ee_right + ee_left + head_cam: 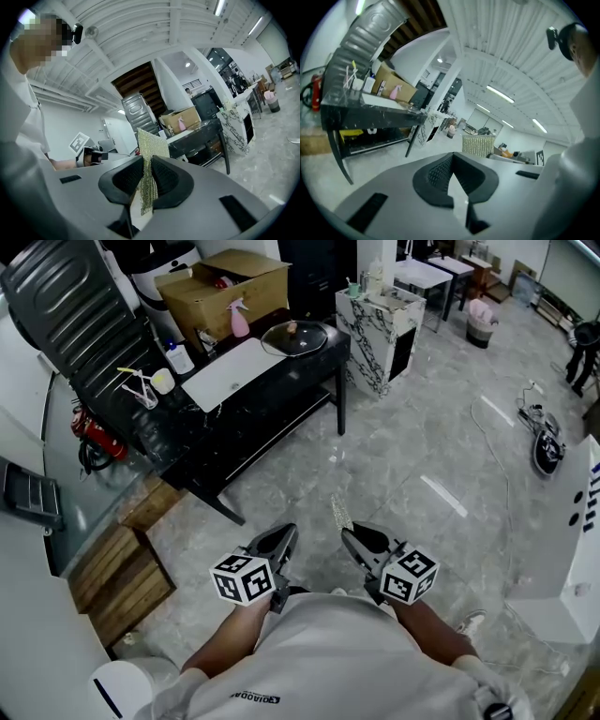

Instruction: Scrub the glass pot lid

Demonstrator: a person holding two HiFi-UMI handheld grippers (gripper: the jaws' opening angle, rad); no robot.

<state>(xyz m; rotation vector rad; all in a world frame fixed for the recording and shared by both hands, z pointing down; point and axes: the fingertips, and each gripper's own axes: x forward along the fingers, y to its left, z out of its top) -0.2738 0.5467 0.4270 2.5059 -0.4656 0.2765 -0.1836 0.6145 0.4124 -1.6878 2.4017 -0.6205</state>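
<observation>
The lid [295, 337] lies on the table's [272, 390] right end — a board [232, 373] to its left, a box [225, 287] behind, a spray bottle [239, 317] between. A cabinet [380, 329] stands right of the table. Well before it, side by side — left gripper [281, 545], right gripper [361, 542], scrub pad [340, 512] between the right one's jaws.

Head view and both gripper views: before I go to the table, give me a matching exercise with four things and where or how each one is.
Things:
1. glass pot lid
2. scrub pad
3. left gripper
4. pink spray bottle

Places or states:
a. clamped upright between the jaws of the right gripper
b. lying on the black table
c. jaws together, nothing between them
d. standing beside the cardboard box

Pairs: 1-b, 2-a, 3-c, 4-d
</observation>
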